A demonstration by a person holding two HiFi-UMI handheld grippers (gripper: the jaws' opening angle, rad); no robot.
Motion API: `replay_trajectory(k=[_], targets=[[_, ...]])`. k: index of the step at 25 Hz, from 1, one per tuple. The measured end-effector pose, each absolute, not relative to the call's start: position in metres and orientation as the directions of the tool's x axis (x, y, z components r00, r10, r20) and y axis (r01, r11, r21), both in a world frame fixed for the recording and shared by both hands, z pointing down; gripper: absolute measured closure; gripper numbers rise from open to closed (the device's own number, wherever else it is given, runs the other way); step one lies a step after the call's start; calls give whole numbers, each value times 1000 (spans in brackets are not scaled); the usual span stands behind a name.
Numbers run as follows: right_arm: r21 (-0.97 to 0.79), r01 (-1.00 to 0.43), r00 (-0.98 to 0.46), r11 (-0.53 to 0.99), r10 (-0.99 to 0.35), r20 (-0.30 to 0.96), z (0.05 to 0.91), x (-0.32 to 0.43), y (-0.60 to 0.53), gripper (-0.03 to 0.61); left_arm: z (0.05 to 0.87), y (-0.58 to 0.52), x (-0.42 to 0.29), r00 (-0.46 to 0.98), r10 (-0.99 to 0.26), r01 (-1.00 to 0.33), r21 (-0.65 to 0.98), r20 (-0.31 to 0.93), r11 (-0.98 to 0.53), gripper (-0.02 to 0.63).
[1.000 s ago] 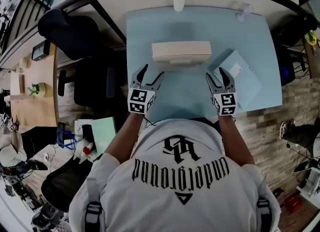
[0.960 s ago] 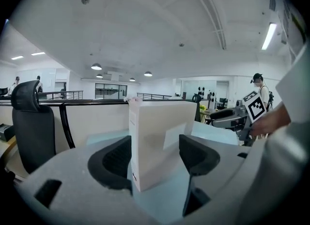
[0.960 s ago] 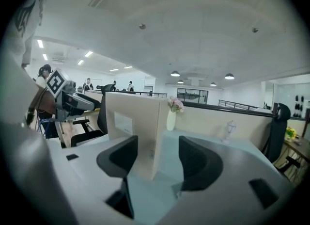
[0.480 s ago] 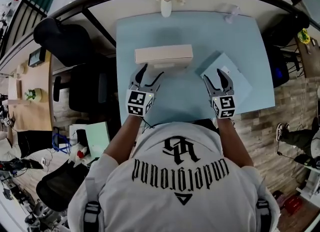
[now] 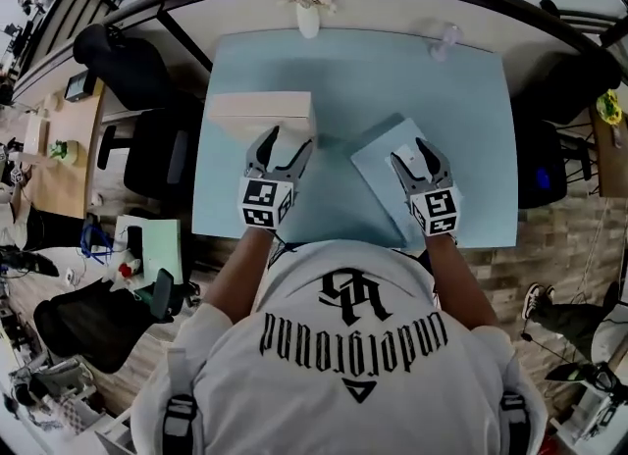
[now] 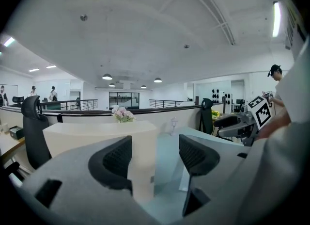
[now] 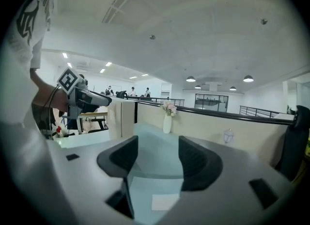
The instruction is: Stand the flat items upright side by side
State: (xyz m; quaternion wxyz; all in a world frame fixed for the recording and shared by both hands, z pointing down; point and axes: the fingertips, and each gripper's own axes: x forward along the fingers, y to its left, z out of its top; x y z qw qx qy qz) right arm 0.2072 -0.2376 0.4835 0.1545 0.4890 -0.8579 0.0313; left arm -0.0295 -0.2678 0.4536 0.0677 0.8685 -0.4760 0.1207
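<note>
Overhead, a person leans over a pale blue worktop (image 5: 392, 80) with a pair of tongs in each hand. The left tongs (image 5: 287, 141) gape released just before a cream box (image 5: 260, 108) that stands upright close to the worktop's left edge. The right tongs (image 5: 414, 154), likewise released and gripping nothing, hang over a flat blue packet (image 5: 378, 174) that lies askew toward the near edge. Between box and packet runs a bare strip of worktop. Along the far edge stand a vase of pink flowers (image 5: 308, 20) and a clear glass (image 5: 444, 39), well apart from both items. Black office chairs (image 5: 123, 56) crowd the left side, beyond the box.
</note>
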Motion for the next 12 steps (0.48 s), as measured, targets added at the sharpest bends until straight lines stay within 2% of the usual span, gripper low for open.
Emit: replay_trajectory(k=[6,12], targets=[[77,-816,-534,573,-798,279,483,310,-224,318,453,-240,83,466,-837,-872,-10,287,-489,290],[112,-718,-629,687,-710,317,486,356,-213,319,456,-206,150,414,-856,-903,18,308,-430,288]])
